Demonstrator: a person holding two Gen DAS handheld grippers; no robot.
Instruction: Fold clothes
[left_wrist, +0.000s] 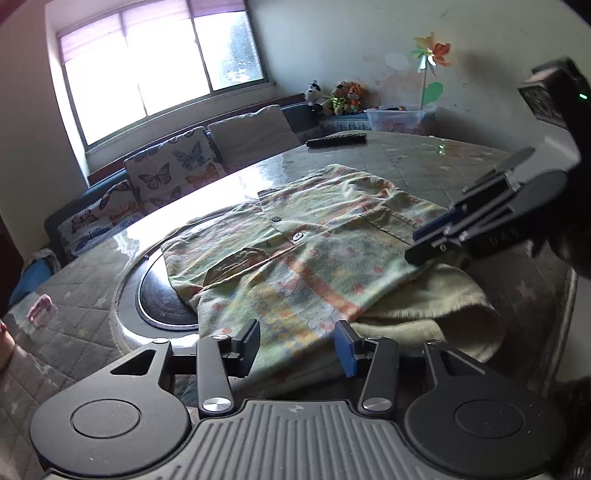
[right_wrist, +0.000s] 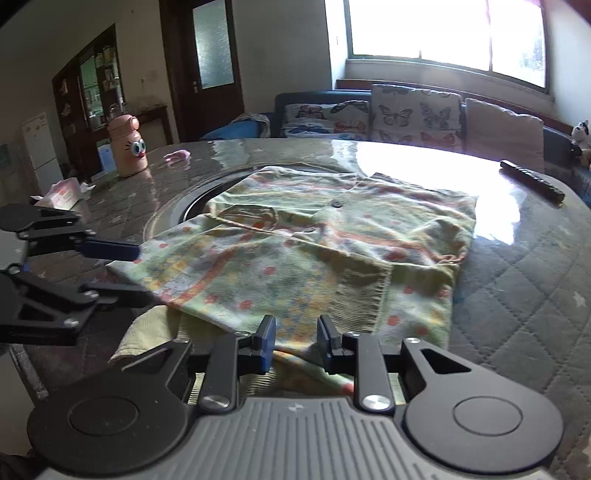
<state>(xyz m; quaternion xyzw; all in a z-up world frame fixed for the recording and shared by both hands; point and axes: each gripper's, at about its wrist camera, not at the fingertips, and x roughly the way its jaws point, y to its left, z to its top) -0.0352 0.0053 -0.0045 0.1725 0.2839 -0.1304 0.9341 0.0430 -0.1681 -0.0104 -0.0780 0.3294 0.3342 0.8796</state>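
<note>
We see the patterned shirt (right_wrist: 295, 254) lying partly folded in the middle of the quilted surface (right_wrist: 517, 280), half over the dark round inset (left_wrist: 162, 295); we think a loose layer may slide or bunch if one side is lifted unevenly. Both the left tool (left_wrist: 299, 341) and the right tool (right_wrist: 295, 338) are open and hold nothing, at the near hem. The remote (right_wrist: 532, 182) at upper right and the pink bottle (right_wrist: 127, 146) at upper left stand well apart and do not block us.
</note>
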